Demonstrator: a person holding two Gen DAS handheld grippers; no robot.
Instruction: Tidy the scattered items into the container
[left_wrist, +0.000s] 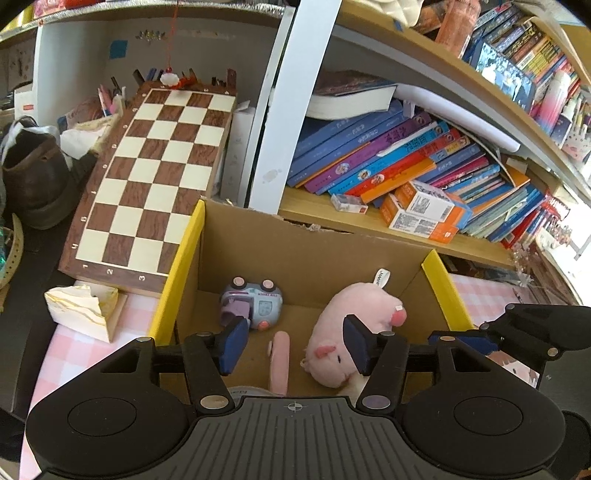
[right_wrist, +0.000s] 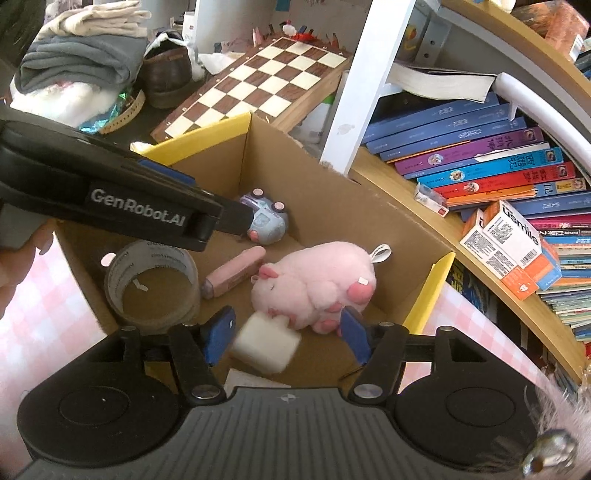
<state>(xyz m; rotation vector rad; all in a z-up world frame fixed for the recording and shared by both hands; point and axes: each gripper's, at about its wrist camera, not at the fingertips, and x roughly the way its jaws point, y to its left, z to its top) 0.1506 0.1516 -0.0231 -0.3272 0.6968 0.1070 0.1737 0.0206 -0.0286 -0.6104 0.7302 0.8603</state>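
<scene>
A cardboard box (left_wrist: 295, 251) with yellow flaps holds a pink plush pig (left_wrist: 347, 339), a lilac toy car (left_wrist: 255, 302) and a pink case (left_wrist: 279, 363). My left gripper (left_wrist: 291, 347) is open and empty above the box. In the right wrist view the box (right_wrist: 325, 206) also holds a clear tape roll (right_wrist: 155, 288) and a blurred white block (right_wrist: 266, 343), which lies between the fingers of my open right gripper (right_wrist: 288, 334), untouched by either pad. The pig (right_wrist: 317, 284), car (right_wrist: 266, 221) and case (right_wrist: 232, 271) show there too. The left gripper's body crosses the upper left of that view.
A chessboard (left_wrist: 155, 173) leans behind the box on the left. A shelf of books (left_wrist: 406, 158) and an orange-white carton (left_wrist: 421, 210) stand behind and right. A brown shoe (left_wrist: 33, 181) and folded cloths (right_wrist: 81, 55) lie at the left. A pink checked cloth (left_wrist: 66, 354) covers the table.
</scene>
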